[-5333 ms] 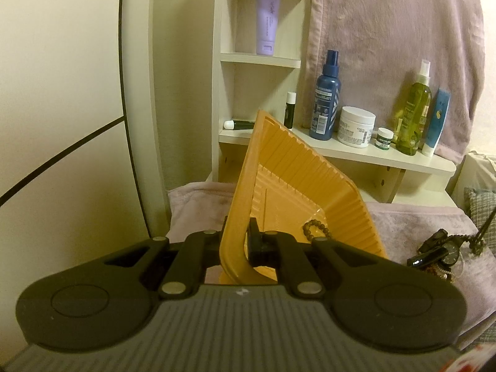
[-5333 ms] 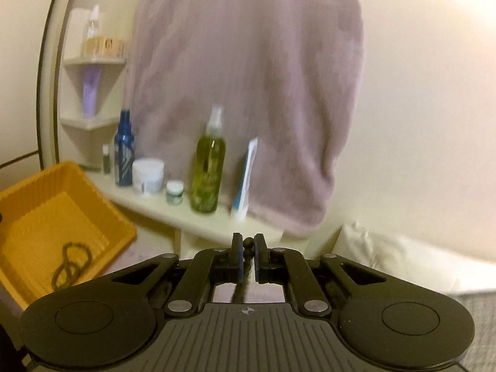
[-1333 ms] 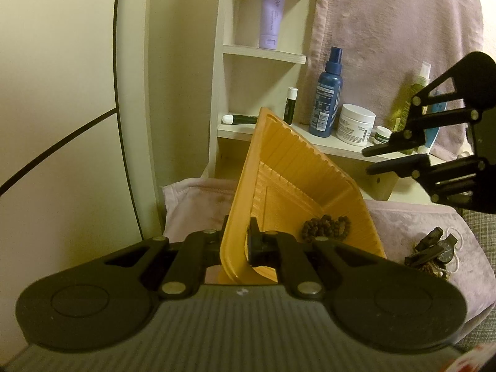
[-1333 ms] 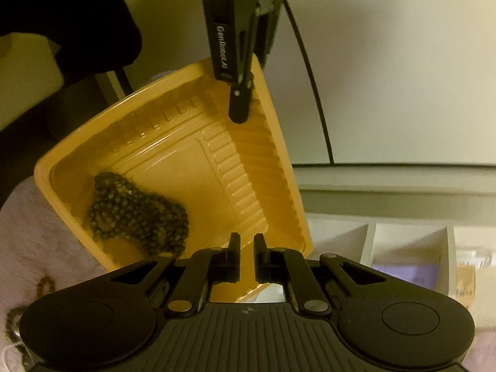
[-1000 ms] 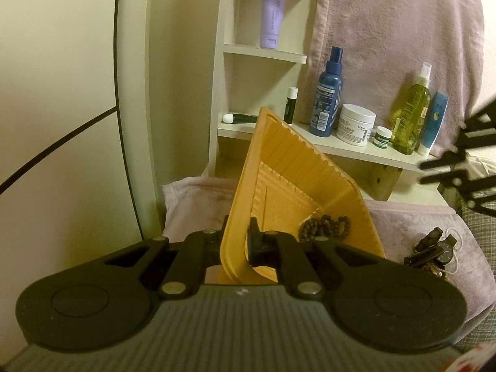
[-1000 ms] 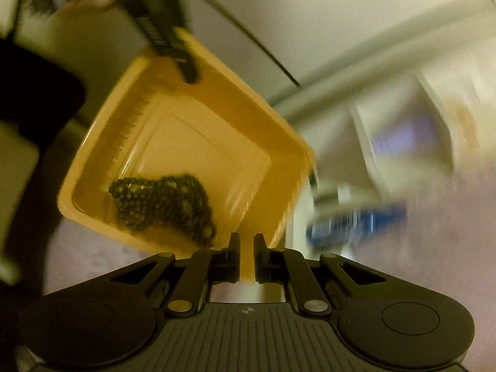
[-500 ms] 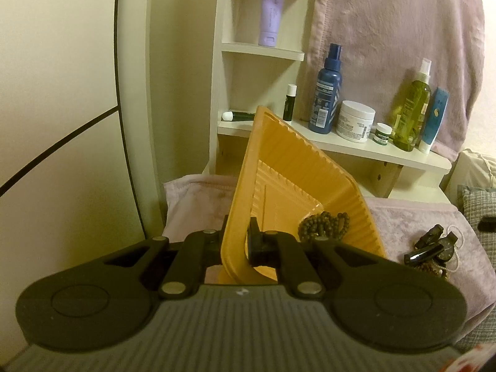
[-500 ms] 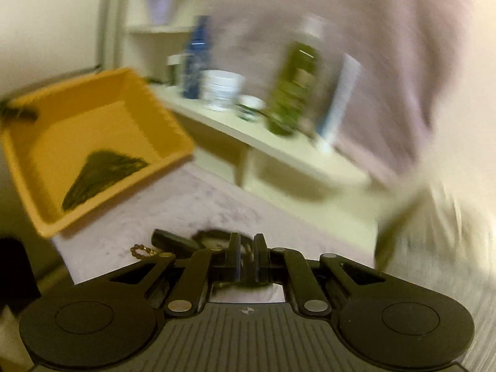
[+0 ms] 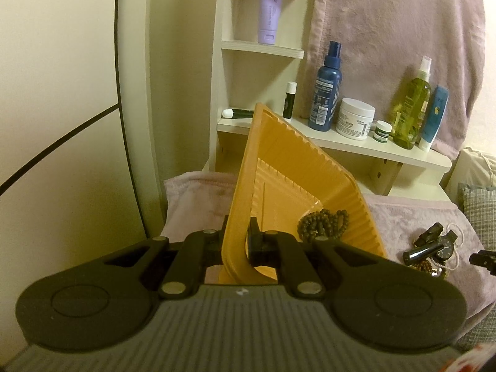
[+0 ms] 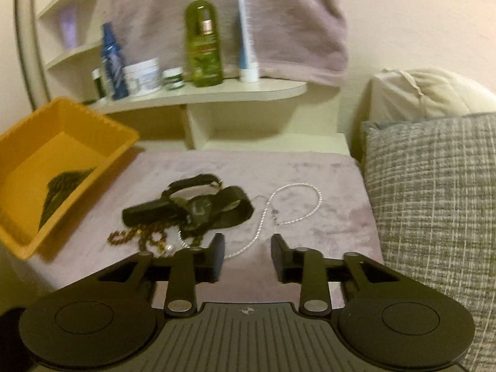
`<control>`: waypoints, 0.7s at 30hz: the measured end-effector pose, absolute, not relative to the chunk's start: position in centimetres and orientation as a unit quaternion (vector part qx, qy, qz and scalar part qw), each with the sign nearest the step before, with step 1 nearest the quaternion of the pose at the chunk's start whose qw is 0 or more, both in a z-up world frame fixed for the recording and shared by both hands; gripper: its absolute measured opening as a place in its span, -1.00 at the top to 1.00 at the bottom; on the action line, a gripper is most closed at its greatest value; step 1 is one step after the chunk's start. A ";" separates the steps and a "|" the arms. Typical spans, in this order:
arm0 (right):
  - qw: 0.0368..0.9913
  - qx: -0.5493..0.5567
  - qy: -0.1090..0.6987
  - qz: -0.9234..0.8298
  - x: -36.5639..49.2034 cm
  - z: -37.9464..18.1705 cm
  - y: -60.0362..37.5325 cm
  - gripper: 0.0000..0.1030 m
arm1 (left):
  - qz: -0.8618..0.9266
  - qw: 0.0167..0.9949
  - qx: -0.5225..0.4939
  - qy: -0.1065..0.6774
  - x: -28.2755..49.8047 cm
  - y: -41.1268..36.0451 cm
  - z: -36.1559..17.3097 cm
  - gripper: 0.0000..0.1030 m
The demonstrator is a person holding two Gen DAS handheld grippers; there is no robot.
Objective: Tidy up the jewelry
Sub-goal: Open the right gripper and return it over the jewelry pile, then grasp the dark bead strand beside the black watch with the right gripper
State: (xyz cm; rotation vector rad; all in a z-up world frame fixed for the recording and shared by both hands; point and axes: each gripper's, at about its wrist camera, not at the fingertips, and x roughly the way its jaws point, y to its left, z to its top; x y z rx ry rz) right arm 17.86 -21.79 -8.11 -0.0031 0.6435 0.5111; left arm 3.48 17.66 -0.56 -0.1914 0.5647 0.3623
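Note:
My left gripper (image 9: pixel 237 241) is shut on the near rim of an orange plastic tray (image 9: pixel 279 167), holding it tilted; dark bead bracelets (image 9: pixel 324 221) lie in its low corner. In the right wrist view the same tray (image 10: pixel 102 130) stands at the left with the dark beads (image 10: pixel 62 192) inside. My right gripper (image 10: pixel 247 255) hovers above the mauve cloth, its jaws opening with nothing between them. Just beyond its fingers lie a silver chain necklace (image 10: pixel 291 204), a black wristwatch (image 10: pixel 201 207) and a gold chain (image 10: pixel 136 235). The same jewelry pile (image 9: pixel 434 251) shows at the right of the left wrist view.
A white shelf (image 10: pixel 217 93) behind holds a blue bottle (image 9: pixel 325 93), a white jar (image 9: pixel 355 117), a green spray bottle (image 10: pixel 203 37) and a blue tube (image 10: pixel 246 37). A mauve towel (image 9: pixel 403 31) hangs above. A grey checked cushion (image 10: pixel 434 201) lies to the right.
My right gripper swung away from the tray, rolled level and dropped toward the jewelry pile, and its jaws have parted. The left gripper keeps holding the tilted tray, unmoved.

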 end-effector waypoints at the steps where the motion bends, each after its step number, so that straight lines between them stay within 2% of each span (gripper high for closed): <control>1: 0.918 0.002 0.313 0.244 18.1 -8.2 -21.8 0.33 | 0.177 0.940 -0.094 0.276 3.5 17.7 -0.6 0.87; 10: 0.910 0.050 0.316 0.264 20.1 -7.8 -20.5 0.33 | 0.179 0.939 -0.096 0.278 3.5 17.7 -0.7 0.87; 18: 0.903 0.002 0.295 0.311 19.7 -7.1 -17.2 0.32 | 0.180 0.938 -0.097 0.281 3.5 17.7 -0.6 0.86; 21: 0.892 -0.065 0.285 0.346 19.0 -7.5 -15.3 0.11 | 0.180 0.937 -0.098 0.281 3.6 17.8 -0.6 0.86</control>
